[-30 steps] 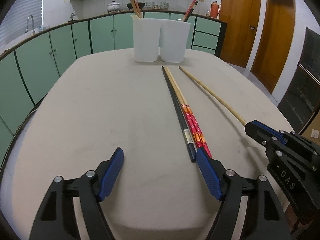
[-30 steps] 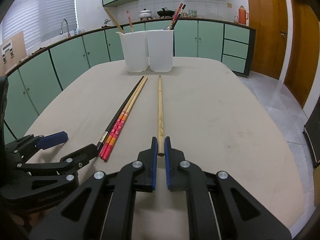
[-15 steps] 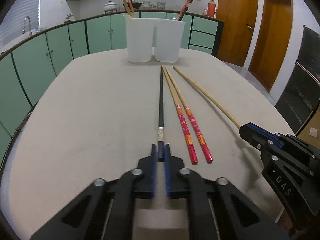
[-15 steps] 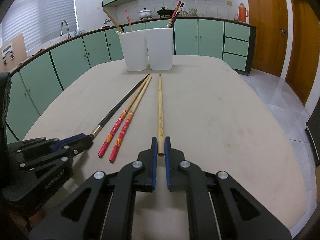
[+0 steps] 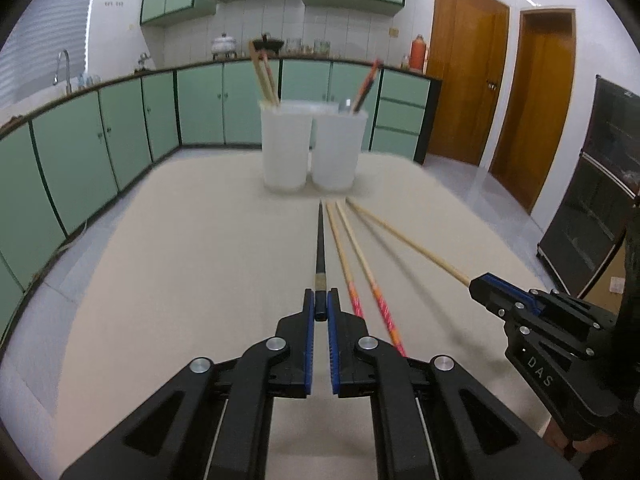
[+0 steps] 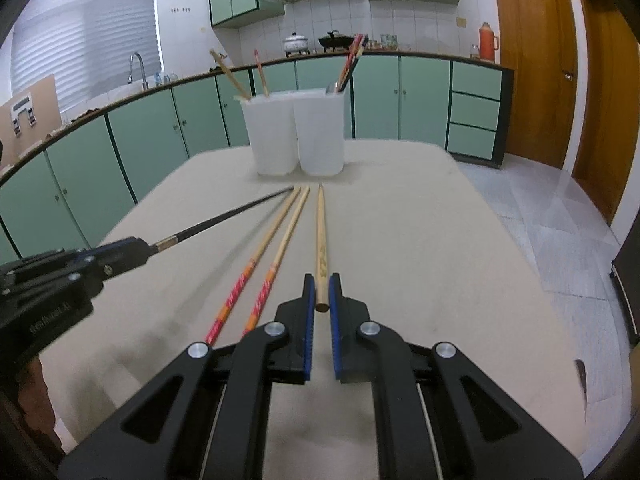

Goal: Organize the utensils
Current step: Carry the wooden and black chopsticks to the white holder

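My left gripper (image 5: pixel 320 308) is shut on the near end of a black chopstick (image 5: pixel 321 244), which also shows in the right wrist view (image 6: pixel 224 218), lifted and pointing at the cups. My right gripper (image 6: pixel 321 294) is shut on the near end of a plain wooden chopstick (image 6: pixel 321 228), which also shows in the left wrist view (image 5: pixel 404 244). Two wooden chopsticks with red-orange handles (image 5: pixel 356 264) lie on the table between them; they also show in the right wrist view (image 6: pixel 272 256). Two white cups (image 5: pixel 312 152) with chopsticks in them stand at the table's far end.
The beige table (image 5: pixel 180 260) has rounded edges. Green kitchen cabinets (image 5: pixel 120 120) run behind and to the left. Wooden doors (image 5: pixel 464 92) are at the right. A dark cabinet (image 5: pixel 592 200) stands on the floor to the right.
My left gripper closed on the black chopstick and raised its near end off the table. Both grippers have lifted, and the cups look closer and higher in view.
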Available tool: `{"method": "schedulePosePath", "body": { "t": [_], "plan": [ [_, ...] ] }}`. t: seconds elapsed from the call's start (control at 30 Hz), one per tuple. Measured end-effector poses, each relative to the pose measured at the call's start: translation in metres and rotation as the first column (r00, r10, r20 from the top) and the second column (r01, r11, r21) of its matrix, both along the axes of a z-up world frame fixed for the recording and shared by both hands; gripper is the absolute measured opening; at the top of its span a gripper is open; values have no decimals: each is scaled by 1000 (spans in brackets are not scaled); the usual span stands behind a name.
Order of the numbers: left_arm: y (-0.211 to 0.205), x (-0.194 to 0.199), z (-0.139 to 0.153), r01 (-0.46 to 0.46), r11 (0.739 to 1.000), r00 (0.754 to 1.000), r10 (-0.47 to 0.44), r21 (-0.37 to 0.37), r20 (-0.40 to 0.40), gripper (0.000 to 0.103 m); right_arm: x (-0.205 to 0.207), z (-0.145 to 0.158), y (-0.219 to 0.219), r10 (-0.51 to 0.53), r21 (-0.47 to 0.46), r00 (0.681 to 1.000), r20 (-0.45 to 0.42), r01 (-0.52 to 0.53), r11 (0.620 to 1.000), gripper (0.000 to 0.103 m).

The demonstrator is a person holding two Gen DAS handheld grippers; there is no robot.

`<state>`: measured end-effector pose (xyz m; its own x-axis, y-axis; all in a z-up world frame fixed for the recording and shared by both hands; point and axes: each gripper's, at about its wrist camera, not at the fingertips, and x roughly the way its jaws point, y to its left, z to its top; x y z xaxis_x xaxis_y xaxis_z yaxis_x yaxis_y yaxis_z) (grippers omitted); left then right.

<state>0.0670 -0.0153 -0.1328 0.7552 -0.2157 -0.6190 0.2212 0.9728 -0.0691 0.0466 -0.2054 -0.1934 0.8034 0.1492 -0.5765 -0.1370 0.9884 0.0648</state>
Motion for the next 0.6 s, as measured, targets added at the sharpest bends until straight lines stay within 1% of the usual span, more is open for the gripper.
{"method": "schedulePosePath", "body": {
  "t": [0.1,0.37,0.53,0.6],
  "plan": [
    [2,0,18,2,1000,999,-1,-5,42,6,0,16,-4,4,5,1000,24,-4,1000,6],
    [5,13,49,1,1000,993,1,-16,121,6,7,57,-11,30,22,996,78,-31,999,6],
    [1,28,73,6,1000,983,-3,-14,185,6,25,86,-16,49,52,994,95,-54,997,6],
    [-2,35,82,6,1000,978,-4,-9,209,6,38,101,-17,60,56,993,98,-66,996,6]
  ]
}}
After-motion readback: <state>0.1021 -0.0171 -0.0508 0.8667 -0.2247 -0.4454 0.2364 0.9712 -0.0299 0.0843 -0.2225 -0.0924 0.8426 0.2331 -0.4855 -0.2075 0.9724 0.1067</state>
